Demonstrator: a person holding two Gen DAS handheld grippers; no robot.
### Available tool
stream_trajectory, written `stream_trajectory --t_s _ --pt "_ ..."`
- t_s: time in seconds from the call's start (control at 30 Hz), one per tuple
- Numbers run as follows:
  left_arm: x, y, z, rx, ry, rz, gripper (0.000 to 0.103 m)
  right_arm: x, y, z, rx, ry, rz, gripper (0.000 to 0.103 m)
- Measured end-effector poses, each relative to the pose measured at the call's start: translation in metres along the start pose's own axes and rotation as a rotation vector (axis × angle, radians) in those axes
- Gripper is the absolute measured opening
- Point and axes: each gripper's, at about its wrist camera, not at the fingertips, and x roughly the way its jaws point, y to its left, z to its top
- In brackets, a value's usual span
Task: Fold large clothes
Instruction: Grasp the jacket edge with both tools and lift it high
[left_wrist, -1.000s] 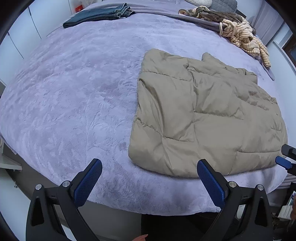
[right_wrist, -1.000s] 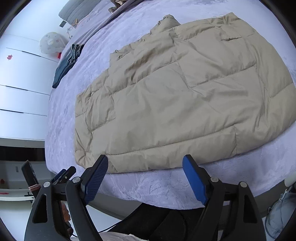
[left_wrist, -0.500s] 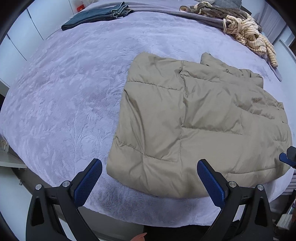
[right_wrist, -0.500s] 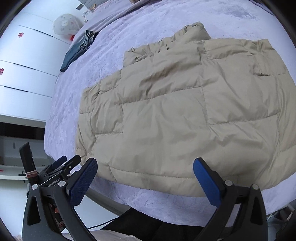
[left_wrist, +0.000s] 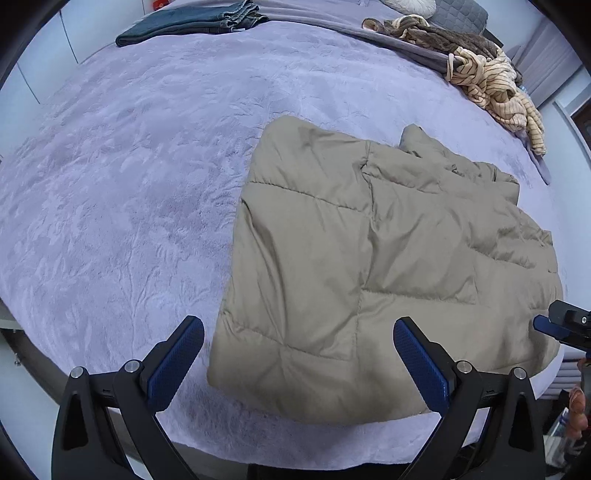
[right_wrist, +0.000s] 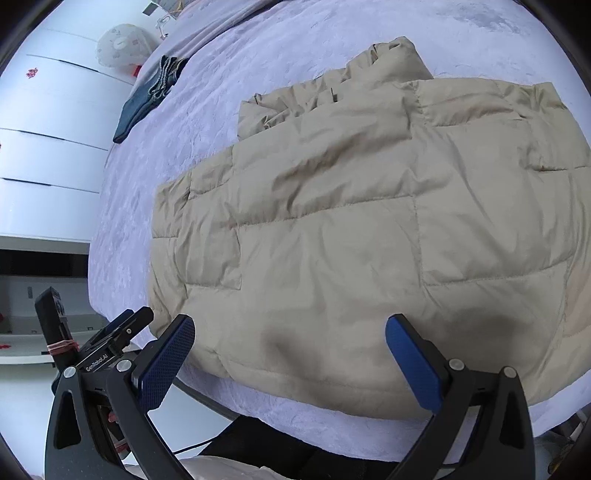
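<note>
A tan quilted puffer jacket (left_wrist: 369, 266) (right_wrist: 362, 229) lies partly folded on a lilac bed cover (left_wrist: 129, 177), its hem at the bed's near edge. My left gripper (left_wrist: 295, 354) hangs open above the jacket's near left corner, with nothing between its blue pads (left_wrist: 177, 362). My right gripper (right_wrist: 291, 354) stands wide open over the hem near the middle, holding nothing. The right gripper's fingertips (left_wrist: 565, 326) show at the right edge of the left wrist view. The left gripper's body (right_wrist: 110, 343) sits at the lower left of the right wrist view.
Folded dark jeans (left_wrist: 192, 22) (right_wrist: 147, 96) lie at the far side of the bed. A heap of striped and brown clothes (left_wrist: 487, 74) sits at the far right. White cupboards (right_wrist: 40, 155) stand beside the bed. The bed's edge (right_wrist: 332, 428) runs just below the hem.
Both grippers have moved in over the jacket's near hem, which now looks larger. The right gripper's jaws have spread wider. The jacket has not moved.
</note>
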Motion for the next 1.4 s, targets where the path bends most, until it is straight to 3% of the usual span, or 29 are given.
stream_trajectory --t_s 0.17,0.27,0.43,0.63,0.73,0.77,0.8,0.9,1.03,1.07,1.1,1.13,1.17,1.27,1.4 --pt "0.018 0.036 0.028 0.014 0.046 -0.154 0.103 0.022 0.005 0.001 0.084 0.004 -0.011 0.103" --pt "0.038 0.055 0.045 0.026 0.079 -0.33 0.103 0.037 0.002 0.001 0.111 0.004 -0.049 0.103" --pt "0.097 0.065 0.062 0.052 0.242 -0.534 0.103 0.049 -0.003 0.003 0.16 0.001 -0.071 0.103" --pt "0.139 0.024 0.065 0.125 0.354 -0.671 0.103 0.057 -0.002 0.008 0.16 0.009 -0.101 0.103" --pt "0.148 0.009 0.067 0.149 0.381 -0.69 0.102 0.063 0.0 0.011 0.156 0.018 -0.126 0.103" --pt "0.148 0.007 0.067 0.164 0.381 -0.687 0.084 0.064 0.001 0.012 0.155 0.022 -0.132 0.103" --pt "0.147 0.005 0.067 0.176 0.384 -0.695 0.056 0.063 0.002 0.013 0.151 0.029 -0.137 0.103" --pt "0.138 0.002 0.068 0.184 0.377 -0.718 0.035 0.053 0.009 0.015 0.13 0.037 -0.113 0.103" --pt "0.115 -0.007 0.072 0.209 0.349 -0.693 0.028 0.025 0.007 0.02 0.105 -0.078 -0.14 0.1" --pt "0.108 -0.009 0.073 0.213 0.341 -0.688 0.028 0.019 0.005 0.023 0.101 -0.118 -0.144 0.08" --pt "0.101 -0.012 0.073 0.217 0.332 -0.685 0.028 0.017 0.002 0.028 0.097 -0.138 -0.14 0.035" --pt "0.095 -0.016 0.074 0.22 0.324 -0.681 0.028 0.017 -0.002 0.033 0.096 -0.138 -0.141 0.018" --pt "0.087 -0.02 0.074 0.225 0.313 -0.674 0.028 0.019 -0.006 0.039 0.095 -0.144 -0.146 0.013" --pt "0.065 -0.033 0.075 0.205 0.294 -0.635 0.028 0.031 -0.014 0.057 0.048 -0.177 -0.144 0.012" --pt "0.027 -0.064 0.074 0.155 0.271 -0.599 0.028 0.064 -0.029 0.085 0.049 -0.147 -0.12 0.009"
